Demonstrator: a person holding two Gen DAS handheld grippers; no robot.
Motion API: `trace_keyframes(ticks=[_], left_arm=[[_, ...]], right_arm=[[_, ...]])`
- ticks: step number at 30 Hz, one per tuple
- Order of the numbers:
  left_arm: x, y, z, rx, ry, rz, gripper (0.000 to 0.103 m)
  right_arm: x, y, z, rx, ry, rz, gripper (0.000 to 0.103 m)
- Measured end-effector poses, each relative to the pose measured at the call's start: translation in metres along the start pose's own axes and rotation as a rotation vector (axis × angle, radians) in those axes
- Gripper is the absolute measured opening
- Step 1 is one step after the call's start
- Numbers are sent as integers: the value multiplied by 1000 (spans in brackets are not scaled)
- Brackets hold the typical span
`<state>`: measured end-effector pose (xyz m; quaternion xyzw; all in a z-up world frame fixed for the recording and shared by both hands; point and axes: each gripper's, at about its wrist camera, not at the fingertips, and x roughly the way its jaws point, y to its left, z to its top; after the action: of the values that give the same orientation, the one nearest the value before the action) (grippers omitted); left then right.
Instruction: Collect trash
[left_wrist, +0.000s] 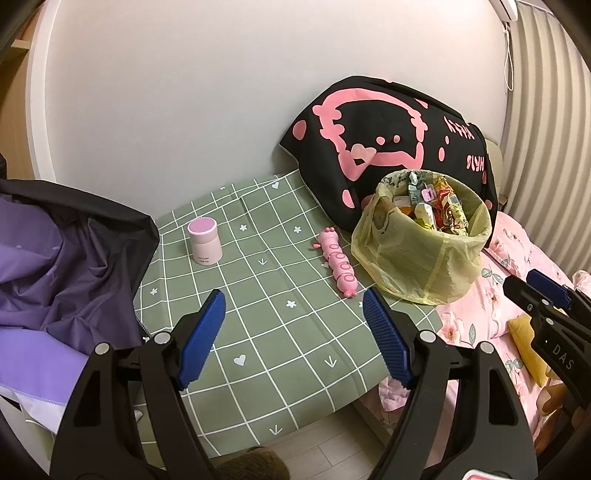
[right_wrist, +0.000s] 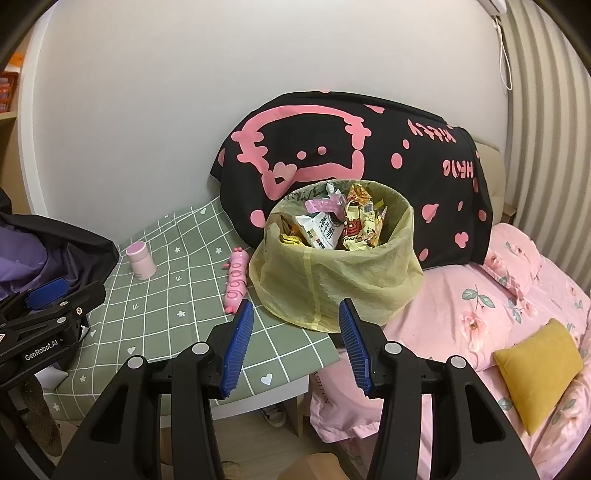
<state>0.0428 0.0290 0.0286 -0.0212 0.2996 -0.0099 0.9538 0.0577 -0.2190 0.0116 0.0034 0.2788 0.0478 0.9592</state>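
A round bin lined with a yellow-green bag (left_wrist: 421, 243) (right_wrist: 336, 258) stands at the right edge of a green checked table, brim-full of wrappers and cartons (right_wrist: 343, 225). My left gripper (left_wrist: 293, 314) hovers open over the table, short of the bin and to its left, with nothing between its blue pads. In the right wrist view my right gripper (right_wrist: 295, 314) is open too, just in front of the bin's near side and not touching it. Each gripper shows at the edge of the other's view: the right gripper (left_wrist: 543, 291) and the left gripper (right_wrist: 51, 299).
On the green checked table (left_wrist: 280, 332) stand a pink-lidded jar (left_wrist: 204, 240) (right_wrist: 140, 260) and a pink toy (left_wrist: 338, 264) (right_wrist: 236, 282). A black and pink pillow (right_wrist: 351, 147) leans behind the bin. Purple cloth (left_wrist: 55, 266) lies left; a pink bed (right_wrist: 498, 306) with a yellow cushion (right_wrist: 539, 369) right.
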Motion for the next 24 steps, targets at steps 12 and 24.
trace_keyframes(ticks=[12,24], left_arm=[[-1,-1,0,-1,-2,1,73],[-2,-2,5,10,-6,-17,73]], right_arm=[[-1,-3,0,2,0,2,46],[-2,-2,0,4,0,0,46]])
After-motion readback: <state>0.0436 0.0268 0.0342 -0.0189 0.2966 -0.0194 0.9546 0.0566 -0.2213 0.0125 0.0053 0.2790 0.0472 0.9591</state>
